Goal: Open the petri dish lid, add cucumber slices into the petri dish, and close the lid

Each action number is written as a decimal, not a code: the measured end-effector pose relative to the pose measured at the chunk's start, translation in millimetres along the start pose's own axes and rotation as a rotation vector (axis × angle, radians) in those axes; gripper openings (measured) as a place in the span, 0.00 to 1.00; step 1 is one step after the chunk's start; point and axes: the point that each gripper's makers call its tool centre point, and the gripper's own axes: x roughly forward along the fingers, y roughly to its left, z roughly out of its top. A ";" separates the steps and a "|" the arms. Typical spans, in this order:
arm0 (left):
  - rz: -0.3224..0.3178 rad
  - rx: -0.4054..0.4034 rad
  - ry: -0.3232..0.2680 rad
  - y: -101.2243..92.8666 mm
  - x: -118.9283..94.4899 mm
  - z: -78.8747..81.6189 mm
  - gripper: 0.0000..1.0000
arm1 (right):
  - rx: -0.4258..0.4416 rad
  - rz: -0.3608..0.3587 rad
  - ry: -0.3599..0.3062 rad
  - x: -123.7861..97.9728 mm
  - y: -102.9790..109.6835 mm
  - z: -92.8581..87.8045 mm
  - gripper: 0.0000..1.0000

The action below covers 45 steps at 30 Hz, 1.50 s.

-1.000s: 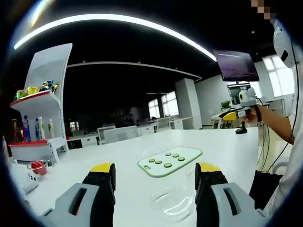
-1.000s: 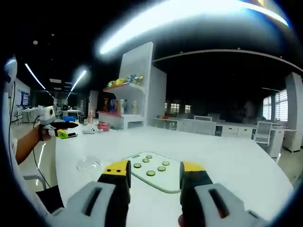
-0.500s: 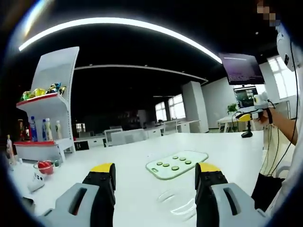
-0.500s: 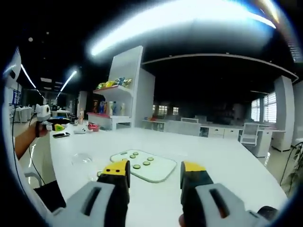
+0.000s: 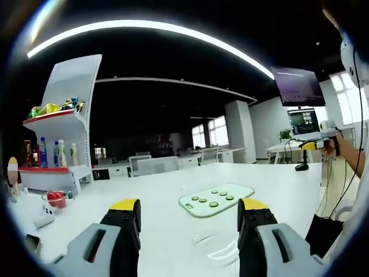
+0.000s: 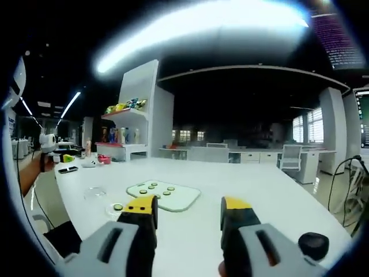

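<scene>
Left tool (image 5: pixel 189 214) jaws spread, nothing between them; right tool (image 6: pixel 188 210) same, released and empty. Against the earlier pictures both views have pulled back and up from the counter (image 5: pixel 167 184): the petri dish (image 5: pixel 222 251), clear and hard to read, now sits low between the left tool's jaws near the right one, and in the right gripper view it lies (image 6: pixel 95 193) far left, well apart from that tool. In that view a cucumber slice (image 6: pixel 117 206) seems to sit in a second clear piece just beside the left jaw, dish or lid, can't tell. Cutting board (image 5: pixel 216 199) with more slices lies beyond the dish, mid-counter. Judgement: both hands look retreated, so either task end or a pause; lid state unreadable. Counter is white and glossy. Room is a dim open office: white shelf (image 5: pixel 60 115) with bottles and snacks, a red bowl (image 5: pixel 53 198), monitor (image 5: pixel 297 86), ceiling light strips, desks behind.
</scene>
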 end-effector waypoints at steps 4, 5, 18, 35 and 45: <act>-0.002 0.004 -0.001 -0.9 0.3 2.2 0.68 | 0.006 -0.020 0.007 -11.2 -5.8 -4.1 0.44; -0.002 0.003 -0.004 -1.5 0.3 3.5 0.68 | 0.008 -0.027 0.012 -14.3 -7.8 -6.5 0.44; -0.010 0.006 -0.003 -3.9 -1.8 6.7 0.68 | 0.030 -0.059 0.018 -29.2 -14.3 -14.1 0.46; -0.055 -0.005 0.000 -14.0 -0.5 4.3 0.68 | 0.037 -0.041 0.021 -32.8 -10.9 -13.7 0.50; -0.123 0.021 0.019 -22.0 2.7 5.2 0.69 | 0.034 0.005 0.041 -25.8 -1.8 -13.3 0.53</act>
